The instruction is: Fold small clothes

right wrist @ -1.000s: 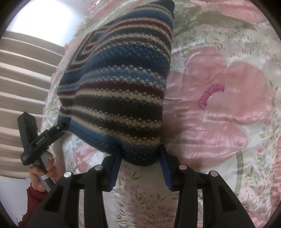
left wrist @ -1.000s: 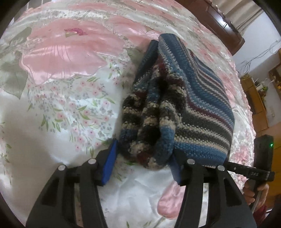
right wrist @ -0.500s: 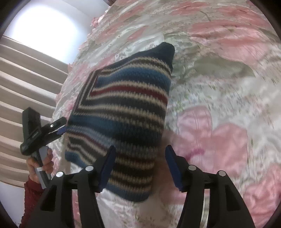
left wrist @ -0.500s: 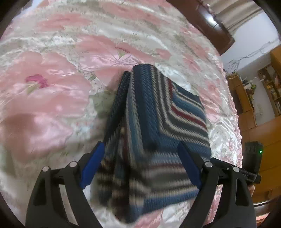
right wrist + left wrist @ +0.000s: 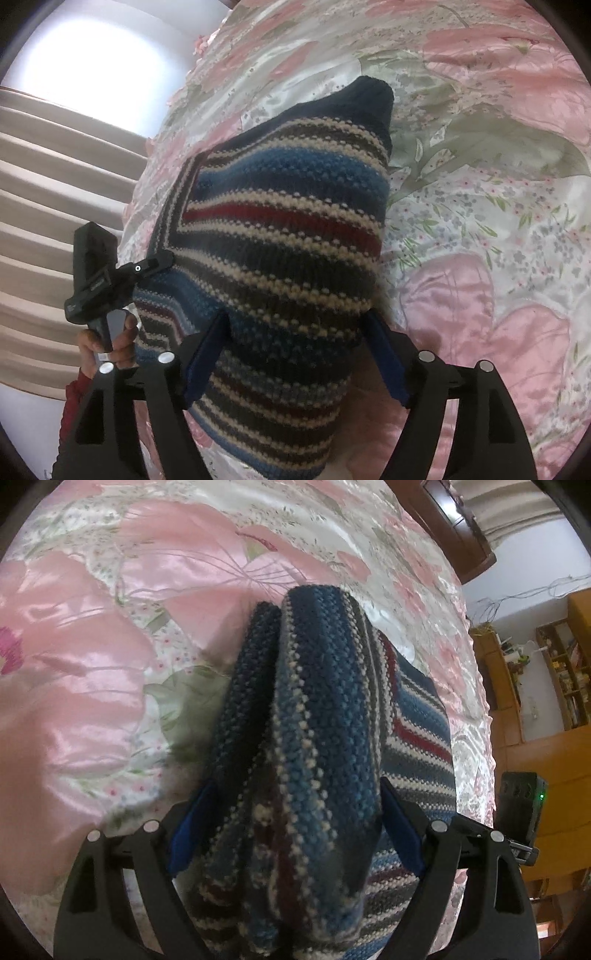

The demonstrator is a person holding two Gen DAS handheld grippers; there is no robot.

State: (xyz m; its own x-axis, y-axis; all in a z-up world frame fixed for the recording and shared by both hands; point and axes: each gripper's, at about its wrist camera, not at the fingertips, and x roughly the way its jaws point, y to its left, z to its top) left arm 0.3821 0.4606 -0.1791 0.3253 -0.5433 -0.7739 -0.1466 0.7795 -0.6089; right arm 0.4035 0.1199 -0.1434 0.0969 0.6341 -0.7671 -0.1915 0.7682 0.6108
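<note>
A chunky striped knit sweater [image 5: 325, 738], bunched in thick folds, lay on a glossy floral satin bedspread [image 5: 110, 664]. The left gripper [image 5: 291, 827] and right gripper [image 5: 295, 354] each stood wide, blue pads pressing its folds.

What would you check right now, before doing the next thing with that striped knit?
1. Left gripper around the knit: ok, bunched folds fill the span between its blue pads.
2. Right gripper around the knit: ok, cloth sits between both pads.
3. Pads actually pinching: cannot tell, the jaws stand wide.
4. Layers aligned: not ok, a dark edge sticks out on one side.
5. Bedspread beside the knit bare: ok.
6. Knit lifted or resting: cannot tell.
</note>
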